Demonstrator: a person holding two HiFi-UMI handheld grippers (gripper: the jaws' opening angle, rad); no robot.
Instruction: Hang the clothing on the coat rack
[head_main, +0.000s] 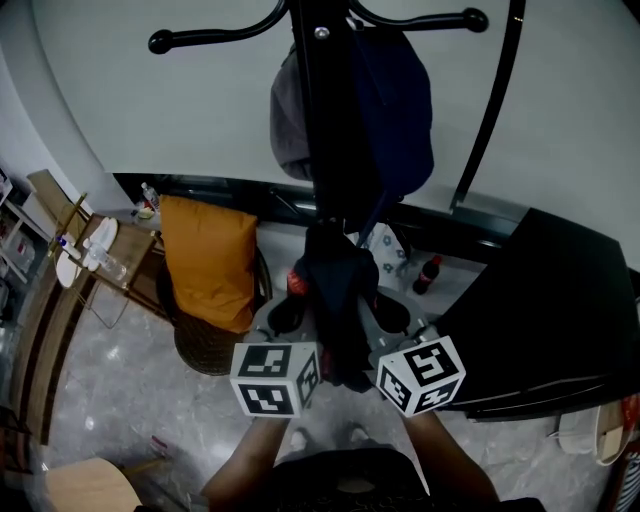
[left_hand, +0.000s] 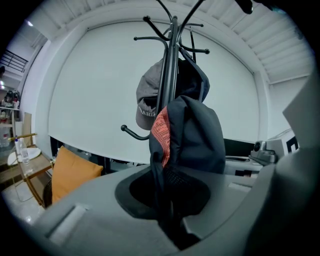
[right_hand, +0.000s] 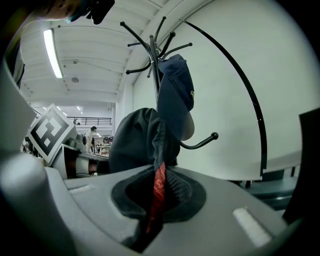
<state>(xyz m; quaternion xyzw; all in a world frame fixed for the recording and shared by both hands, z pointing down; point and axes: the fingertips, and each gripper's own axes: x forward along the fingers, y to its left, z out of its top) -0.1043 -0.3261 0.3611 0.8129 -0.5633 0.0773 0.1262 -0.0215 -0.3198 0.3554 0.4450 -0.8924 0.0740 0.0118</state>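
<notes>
Dark garment (head_main: 335, 285) with red lining hung just in front of the coat rack (head_main: 322, 120), pinched tight in the fingers (left_hand: 90, 210) of left gripper (head_main: 290, 318) and right gripper (head_main: 385, 318); carry step, apparently; next move likely lifting it over a free hook (right_hand: 215, 135).

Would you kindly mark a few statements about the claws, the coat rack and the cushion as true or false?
1. The right claw is shut on the dark garment. True.
2. The left claw is open and empty. False: it is shut on the same dark garment.
3. The coat rack is bare. False: a grey cap and a navy cap hang on it.
4. An orange cushion rests on a chair. True.
</notes>
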